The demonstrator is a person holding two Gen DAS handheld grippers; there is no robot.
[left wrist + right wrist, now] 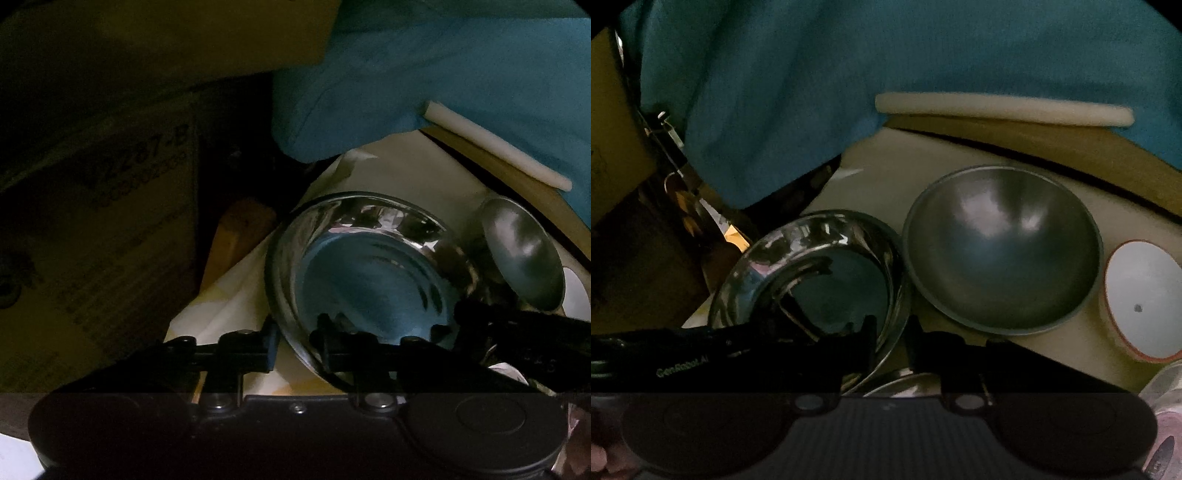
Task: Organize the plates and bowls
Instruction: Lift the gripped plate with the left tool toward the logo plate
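**Both grippers clamped on the rim of the shiny steel bowl**

The left gripper (pixel 299 345) pinches the near rim of the shiny steel bowl (pixel 369 280), one finger outside the wall and one inside. The right gripper (pixel 890 343) pinches the same bowl (pixel 812 273) at its right rim. The bowl sits on a pale table (pixel 886 177). Just right of the bowl stands a matte grey bowl (pixel 1003 247); farther right, a white-topped container (pixel 1145 299). Beyond the bowl hangs blue cloth (pixel 812 92).
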